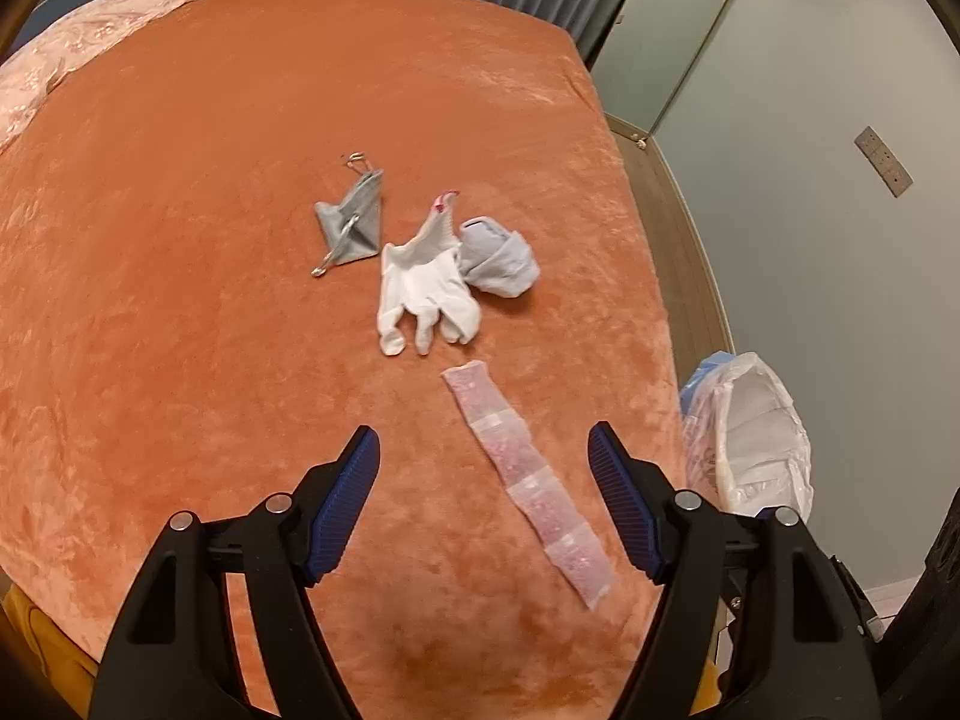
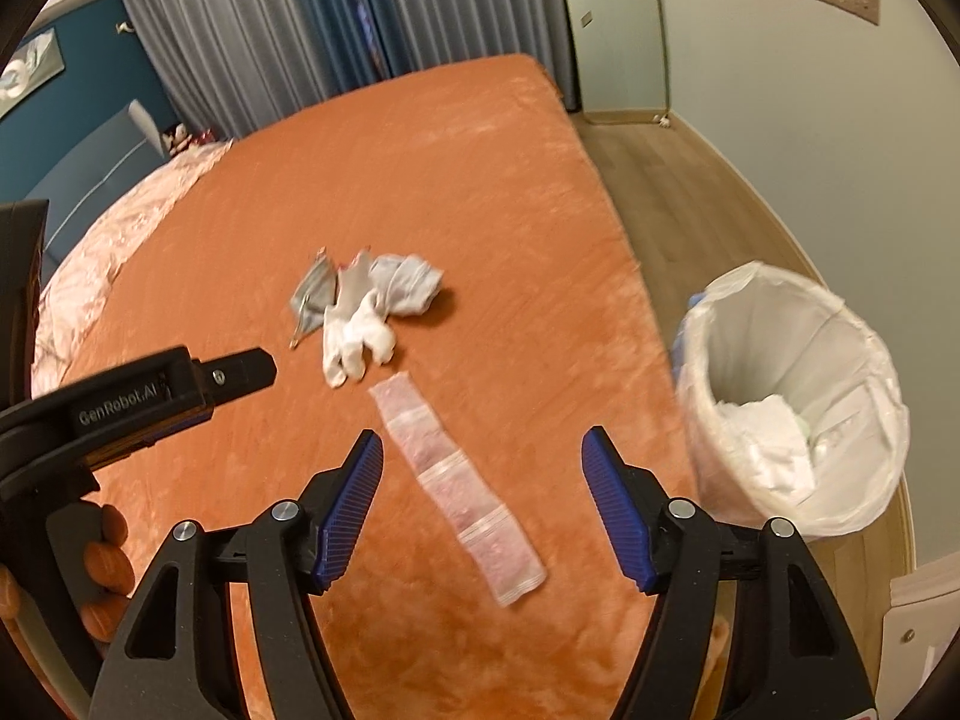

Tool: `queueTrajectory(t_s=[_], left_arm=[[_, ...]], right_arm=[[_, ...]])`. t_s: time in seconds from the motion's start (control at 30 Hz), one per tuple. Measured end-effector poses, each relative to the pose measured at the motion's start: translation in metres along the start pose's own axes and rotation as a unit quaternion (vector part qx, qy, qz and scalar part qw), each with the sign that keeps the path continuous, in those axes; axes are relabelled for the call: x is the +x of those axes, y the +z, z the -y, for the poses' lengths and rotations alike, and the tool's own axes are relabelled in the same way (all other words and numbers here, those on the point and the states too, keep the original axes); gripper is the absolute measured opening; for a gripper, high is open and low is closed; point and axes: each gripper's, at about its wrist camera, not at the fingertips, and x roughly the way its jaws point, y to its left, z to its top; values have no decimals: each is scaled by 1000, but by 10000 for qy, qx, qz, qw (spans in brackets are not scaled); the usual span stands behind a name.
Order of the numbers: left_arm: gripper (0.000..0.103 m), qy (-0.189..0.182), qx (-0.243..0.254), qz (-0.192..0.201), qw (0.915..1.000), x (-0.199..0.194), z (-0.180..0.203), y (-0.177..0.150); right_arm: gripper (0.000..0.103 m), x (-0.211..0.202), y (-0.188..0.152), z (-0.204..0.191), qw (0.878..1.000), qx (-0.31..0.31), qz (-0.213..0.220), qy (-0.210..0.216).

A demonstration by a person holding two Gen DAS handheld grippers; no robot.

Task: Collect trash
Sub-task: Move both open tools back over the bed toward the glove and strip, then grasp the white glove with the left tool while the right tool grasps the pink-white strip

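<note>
An orange bed cover [image 1: 240, 192] fills most of both views, with grey curtains [image 2: 240, 30] behind. A long clear plastic strip [image 1: 528, 480] lies slantwise on it, between and just ahead of the wide-open jaws of the left gripper [image 1: 483, 450] and the right gripper [image 2: 482, 450], touching neither. Farther off lie a white glove [image 1: 423, 294], a grey pouch [image 1: 351, 228] and a crumpled blue cloth [image 1: 498, 261]. A lined bin [image 2: 792, 396] stands on the floor beside the bed.
</note>
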Motion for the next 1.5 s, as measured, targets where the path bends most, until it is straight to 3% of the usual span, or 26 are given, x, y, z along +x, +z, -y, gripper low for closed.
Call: queueTrajectory(t_s=[0.2, 0.33, 0.63, 0.9, 1.03, 1.1, 1.23, 1.33, 1.37, 1.5], left_arm=[[74, 208, -188, -88, 9996, 16, -26, 5], [83, 401, -342, -156, 9985, 35, -43, 13], [83, 601, -397, -532, 9960, 98, -62, 49], [82, 511, -365, -904, 9939, 157, -61, 76], [63, 437, -339, -1118, 9922, 181, -59, 79], [59, 464, -339, -1104, 9922, 183, -59, 79], [22, 399, -229, -1070, 9932, 179, -58, 75], [12, 295, -348, -1115, 9927, 172, -61, 68], [11, 287, -368, -1120, 9926, 169, -62, 66], [9, 285, -355, -1096, 9929, 151, -60, 48]], right_arm=[[70, 34, -10, -16, 9994, -126, -314, 44], [70, 61, -15, -23, 9982, -180, -578, 33], [70, 130, -16, -28, 9931, -174, -1162, -56], [71, 165, -7, -27, 9910, -46, -1333, -134], [66, 173, -4, -34, 9912, -125, -1296, -252], [58, 174, -4, -36, 9914, -167, -1265, -305], [41, 171, -7, -37, 9918, -154, -1227, -322], [24, 169, -7, -36, 9918, -72, -1245, -270], [14, 168, -7, -34, 9916, -3, -1274, -211], [11, 155, -10, -27, 9915, 191, -1284, -123]])
